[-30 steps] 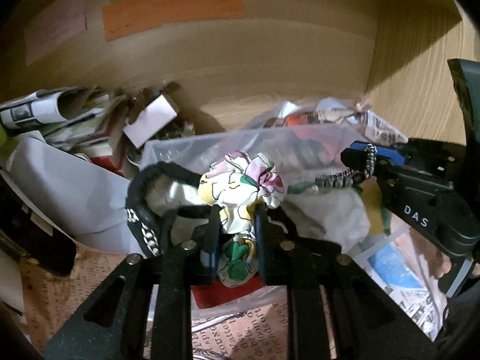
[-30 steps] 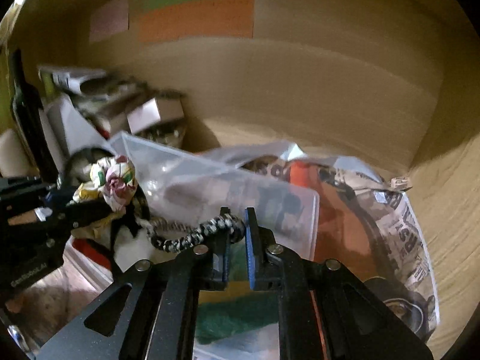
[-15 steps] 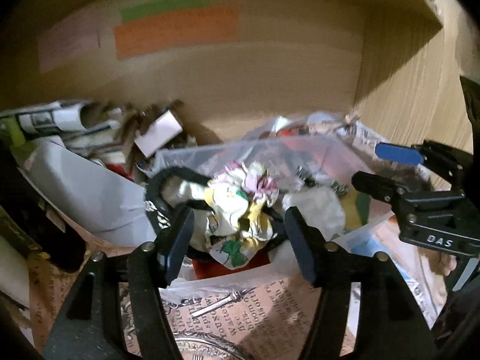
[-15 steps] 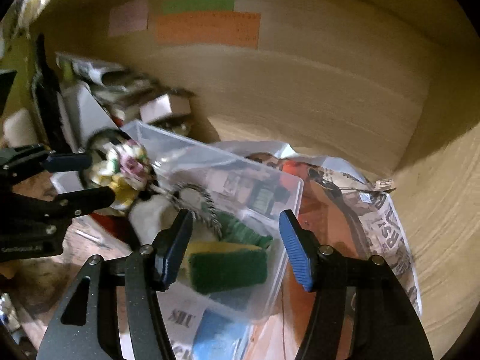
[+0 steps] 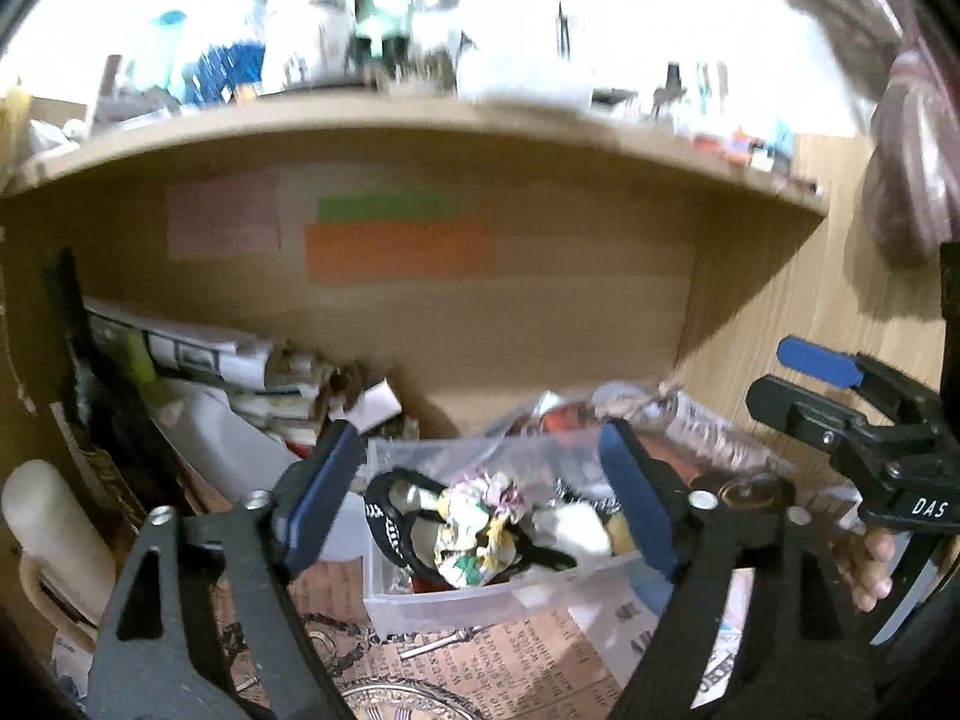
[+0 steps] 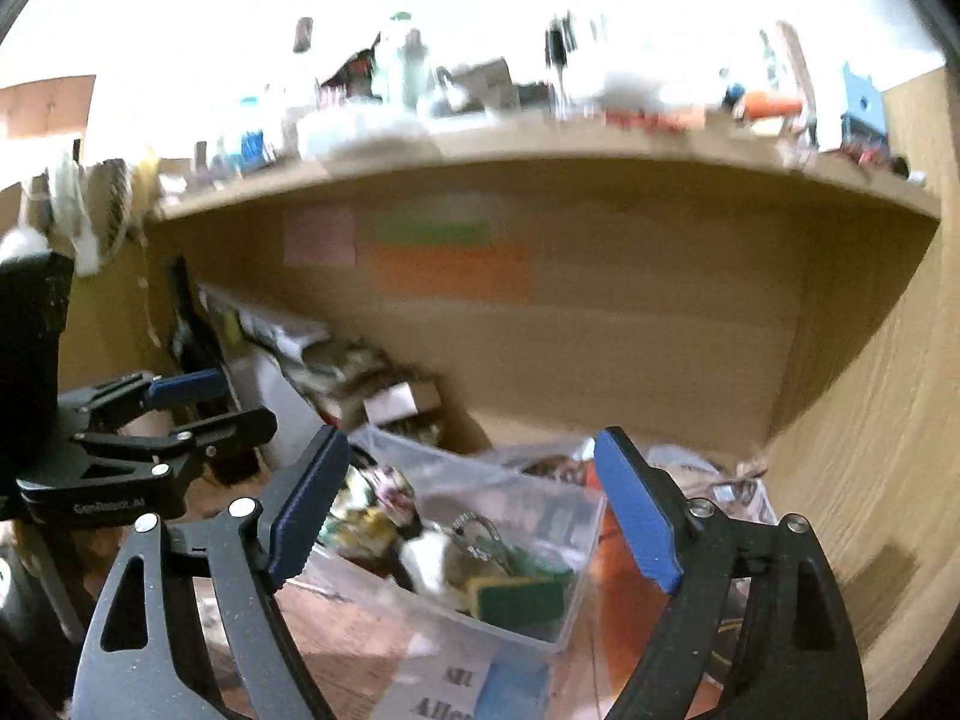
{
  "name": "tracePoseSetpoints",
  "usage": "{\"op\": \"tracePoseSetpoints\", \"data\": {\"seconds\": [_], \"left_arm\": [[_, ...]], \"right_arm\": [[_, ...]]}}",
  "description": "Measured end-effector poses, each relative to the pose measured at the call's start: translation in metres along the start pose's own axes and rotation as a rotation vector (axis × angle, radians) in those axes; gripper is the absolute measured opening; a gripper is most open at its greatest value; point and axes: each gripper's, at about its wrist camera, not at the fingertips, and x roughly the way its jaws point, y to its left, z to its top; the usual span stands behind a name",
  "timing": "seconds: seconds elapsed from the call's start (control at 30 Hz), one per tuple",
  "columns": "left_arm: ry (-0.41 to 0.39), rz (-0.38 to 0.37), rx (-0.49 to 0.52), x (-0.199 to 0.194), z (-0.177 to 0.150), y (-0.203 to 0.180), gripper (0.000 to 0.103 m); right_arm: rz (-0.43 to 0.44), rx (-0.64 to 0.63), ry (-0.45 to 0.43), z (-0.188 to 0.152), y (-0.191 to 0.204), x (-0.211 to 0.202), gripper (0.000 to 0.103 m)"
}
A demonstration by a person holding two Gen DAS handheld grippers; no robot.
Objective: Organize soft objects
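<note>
left gripper point(image 5: 480, 498): jaws wide, holding nothing | right gripper point(image 6: 474, 504): jaws wide, holding nothing | floral scrunchie point(image 5: 477, 531): inside clear plastic bin point(image 5: 432, 606), toward its left end, on a black band point(image 5: 384, 522) | green-yellow sponge point(image 6: 519, 600): at the bin's near right corner | bin: on newspaper point(image 5: 510, 666) under the wooden shelf point(image 5: 420, 138)

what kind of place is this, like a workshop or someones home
Most likely a home storage nook: a wooden shelf unit with its top crowded with bottles and small items, coloured paper notes stuck on the back panel, and a clear plastic bin of soft odds and ends sitting on newspaper among piled papers.
</note>
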Motion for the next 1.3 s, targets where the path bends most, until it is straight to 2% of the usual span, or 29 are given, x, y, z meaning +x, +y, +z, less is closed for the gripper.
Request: {"op": "tracePoseSetpoints", "data": {"seconds": [0.17,0.23,0.5,1.3], "left_arm": [[-0.076,0.026,0.015,-0.025,0.004,-0.005,0.099],[-0.098,0.031,0.02,-0.033,0.004,-0.006,0.101],[-0.129,0.031,0.024,-0.047,0.005,-0.011,0.103],[-0.111,0.033,0.023,-0.041,0.004,-0.012,0.103]], "right_arm": [[0.0,-0.008,-0.056,0.001,0.005,-0.012,0.095],[0.002,0.0,-0.075,0.0,0.007,-0.019,0.103],[-0.007,0.006,-0.112,0.0,0.01,-0.034,0.103],[-0.003,0.016,-0.114,-0.001,0.01,-0.036,0.103]]}}
